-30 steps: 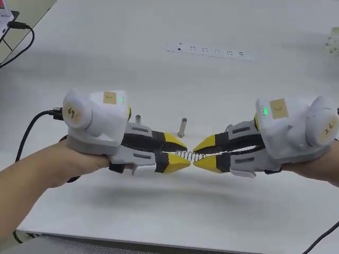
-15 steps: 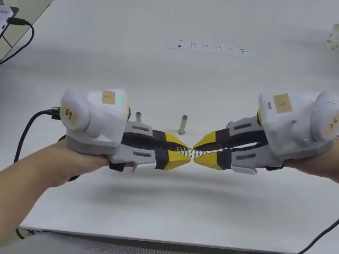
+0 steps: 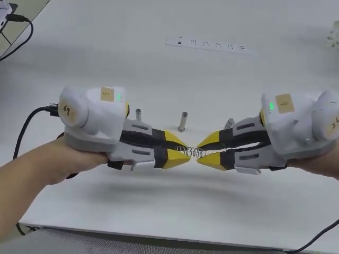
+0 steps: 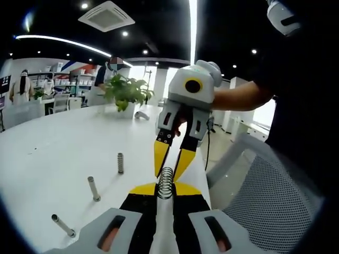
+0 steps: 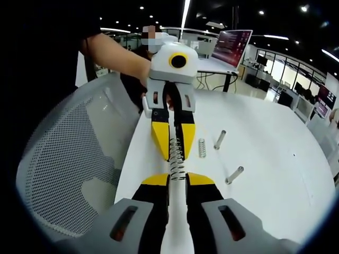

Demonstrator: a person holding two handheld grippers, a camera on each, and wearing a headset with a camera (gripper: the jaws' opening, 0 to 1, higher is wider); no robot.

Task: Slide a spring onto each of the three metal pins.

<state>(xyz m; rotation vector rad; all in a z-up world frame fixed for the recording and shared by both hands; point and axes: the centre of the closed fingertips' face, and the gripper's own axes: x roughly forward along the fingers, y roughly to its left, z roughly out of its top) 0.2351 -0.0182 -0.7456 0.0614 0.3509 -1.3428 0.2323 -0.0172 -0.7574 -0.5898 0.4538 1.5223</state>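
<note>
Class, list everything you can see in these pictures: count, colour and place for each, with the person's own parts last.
table: one, white, under everything.
power strip: one, white, far side of the table.
bare pins: two, grey metal, standing behind the grippers.
sprung pin: one, grey, already wearing a spring, to the right of the bare pins.
held spring: one, silver, spanning the gap between both grippers' tips.
black cable: one, far left corner.
mesh chair: one, grey, beside the table.
left gripper: white, yellow tips, shut on the held spring.
right gripper: same colours, shut on its other end.
</note>
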